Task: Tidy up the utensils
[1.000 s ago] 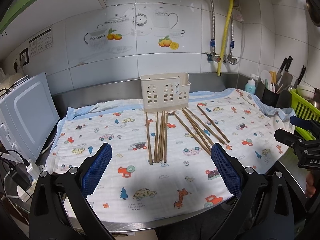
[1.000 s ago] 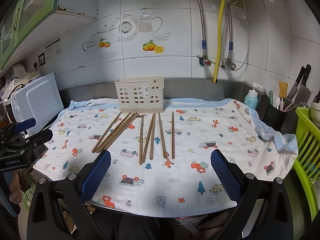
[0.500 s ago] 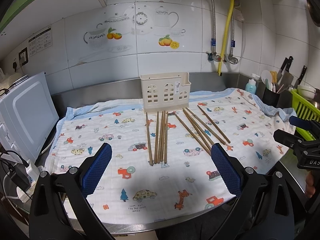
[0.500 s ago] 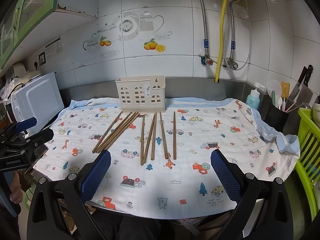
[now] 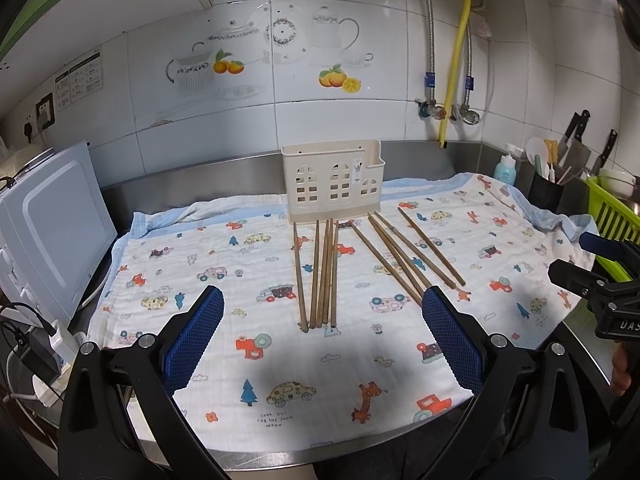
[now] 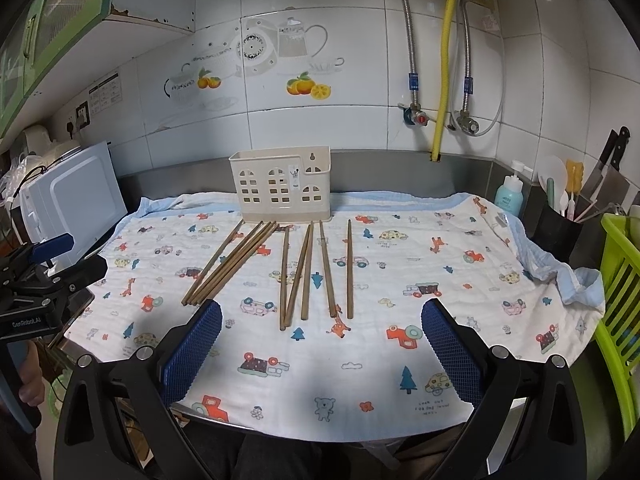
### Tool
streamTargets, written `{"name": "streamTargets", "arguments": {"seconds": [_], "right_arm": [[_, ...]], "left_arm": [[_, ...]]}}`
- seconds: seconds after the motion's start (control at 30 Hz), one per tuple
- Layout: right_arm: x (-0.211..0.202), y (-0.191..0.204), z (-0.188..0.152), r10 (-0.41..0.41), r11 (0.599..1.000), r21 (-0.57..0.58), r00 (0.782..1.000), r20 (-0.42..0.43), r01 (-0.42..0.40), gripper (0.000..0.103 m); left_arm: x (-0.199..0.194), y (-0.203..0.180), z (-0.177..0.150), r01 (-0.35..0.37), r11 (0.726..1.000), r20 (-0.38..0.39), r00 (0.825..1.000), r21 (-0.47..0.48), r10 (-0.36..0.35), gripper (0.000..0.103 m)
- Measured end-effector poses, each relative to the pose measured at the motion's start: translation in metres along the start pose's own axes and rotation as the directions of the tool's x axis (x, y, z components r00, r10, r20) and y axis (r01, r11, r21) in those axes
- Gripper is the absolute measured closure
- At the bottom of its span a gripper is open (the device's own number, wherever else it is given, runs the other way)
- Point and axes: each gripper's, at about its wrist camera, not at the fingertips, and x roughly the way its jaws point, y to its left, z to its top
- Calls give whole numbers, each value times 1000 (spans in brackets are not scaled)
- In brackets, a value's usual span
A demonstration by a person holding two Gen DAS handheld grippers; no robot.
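Left wrist view: the left gripper (image 5: 322, 334) hangs over the near part of the printed cloth (image 5: 224, 256), its blue-padded fingers (image 5: 194, 334) spread wide and holding nothing. Ten wooden chopsticks lie on the cloth in two bunches, a straight bunch (image 5: 320, 276) between the fingers and a slanted bunch (image 5: 404, 256) to its right. The cream holder (image 5: 332, 180) stands at the far cloth edge, just beyond their far tips. Bare cloth lies to the left. The right gripper (image 5: 592, 272) is at the right edge.

Right wrist view: the right gripper (image 6: 322, 336) is released too, its fingers (image 6: 450, 348) wide apart over the near cloth (image 6: 460, 264). The nearer chopsticks (image 6: 316, 272) lie ahead, between the fingers; the other bunch (image 6: 232, 264) slants left. The holder (image 6: 282, 186) stands beyond them. The near tabletop edge (image 6: 320, 436) shows under the cloth hem.
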Motion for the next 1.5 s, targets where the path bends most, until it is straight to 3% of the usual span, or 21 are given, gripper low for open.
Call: {"name": "streamTargets", "arguments": {"seconds": [1.5], "right_arm": [[8, 5, 5, 4, 1000, -8, 1000, -14, -4, 6]], "left_arm": [[5, 7, 3, -7, 1000, -13, 1000, -2, 7, 5]]}}
